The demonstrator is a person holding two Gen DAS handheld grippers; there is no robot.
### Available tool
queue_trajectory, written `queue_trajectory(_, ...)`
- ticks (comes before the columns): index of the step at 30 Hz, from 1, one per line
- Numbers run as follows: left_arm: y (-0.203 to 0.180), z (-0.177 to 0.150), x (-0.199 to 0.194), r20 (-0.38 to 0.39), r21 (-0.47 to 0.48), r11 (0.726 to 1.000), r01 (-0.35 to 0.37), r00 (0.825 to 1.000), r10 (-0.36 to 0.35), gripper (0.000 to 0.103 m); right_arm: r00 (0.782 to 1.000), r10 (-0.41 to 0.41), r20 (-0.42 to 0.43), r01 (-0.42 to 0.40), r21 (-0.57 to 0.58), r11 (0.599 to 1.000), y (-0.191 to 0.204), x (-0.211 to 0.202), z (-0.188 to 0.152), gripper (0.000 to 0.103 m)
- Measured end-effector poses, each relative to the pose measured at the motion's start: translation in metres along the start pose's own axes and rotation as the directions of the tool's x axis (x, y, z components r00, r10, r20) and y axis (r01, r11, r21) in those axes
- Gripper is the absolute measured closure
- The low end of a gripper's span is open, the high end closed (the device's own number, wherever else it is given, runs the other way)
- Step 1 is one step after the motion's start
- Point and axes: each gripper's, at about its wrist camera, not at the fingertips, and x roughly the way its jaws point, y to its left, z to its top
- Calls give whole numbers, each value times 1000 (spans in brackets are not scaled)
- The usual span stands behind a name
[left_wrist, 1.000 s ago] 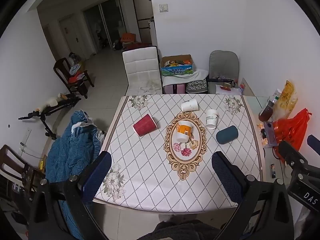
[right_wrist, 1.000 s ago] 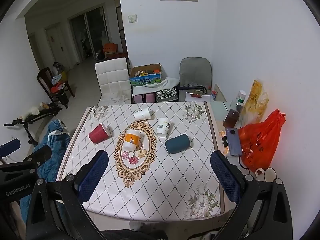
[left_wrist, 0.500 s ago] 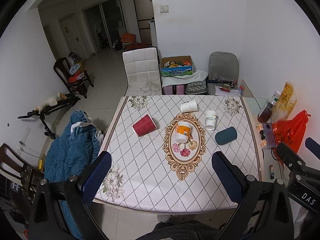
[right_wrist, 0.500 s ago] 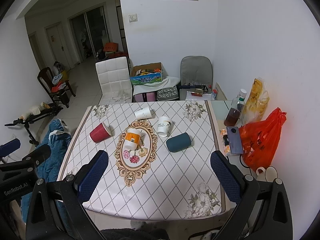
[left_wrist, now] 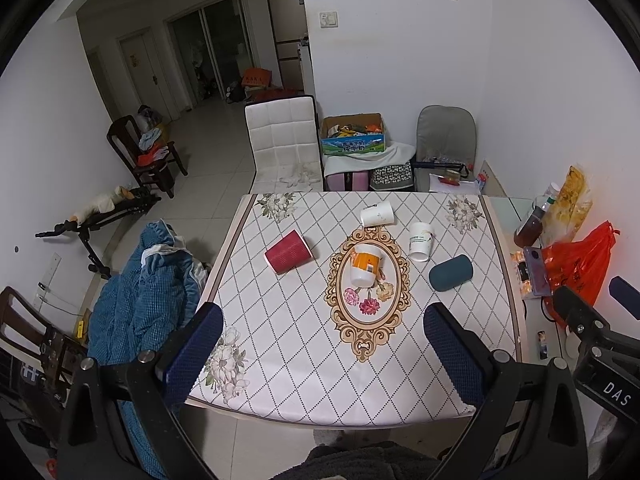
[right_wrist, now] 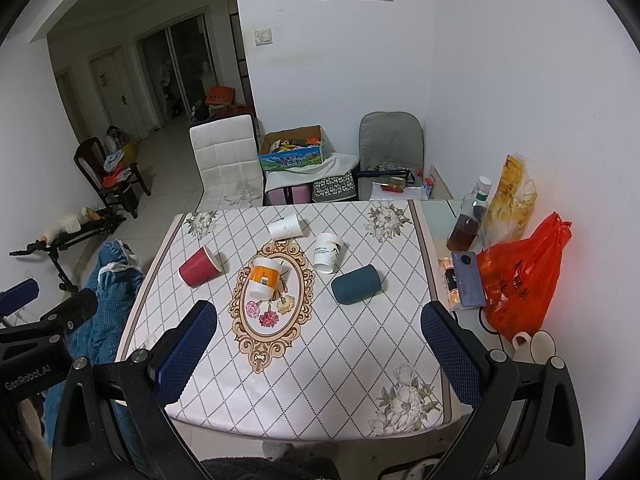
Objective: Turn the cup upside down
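Note:
Several cups lie on their sides on the patterned table (left_wrist: pixel 304 344): a red cup (left_wrist: pixel 289 256) (right_wrist: pixel 199 267), a white-and-orange cup (left_wrist: pixel 365 265) (right_wrist: pixel 263 277), a plain white cup (left_wrist: pixel 377 215) (right_wrist: pixel 285 226), a white printed cup (left_wrist: pixel 420 241) (right_wrist: pixel 327 252) and a dark teal cup (left_wrist: pixel 451 272) (right_wrist: pixel 356 283). My left gripper (left_wrist: pixel 323 344) is open and empty, high above the table's near edge. My right gripper (right_wrist: pixel 318 342) is open and empty, also above the near edge.
A red plastic bag (right_wrist: pixel 520 276), a phone (right_wrist: pixel 467 278), a bottle (right_wrist: pixel 466 224) and a snack bag (right_wrist: pixel 510 200) sit at the table's right side. A blue jacket (left_wrist: pixel 140 292) hangs on a chair at the left. White and grey chairs stand behind the table.
Both grippers have drifted slightly back and up from the table. The cups have not moved. Both stay open.

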Motion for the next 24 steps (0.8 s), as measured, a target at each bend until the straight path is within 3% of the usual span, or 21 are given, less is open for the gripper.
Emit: queue_trajectory(24,-7,0,2,0,-9,1000,15,1000,-15,0,1000,4,1,-4,4,1000,7,-3,-2,0)
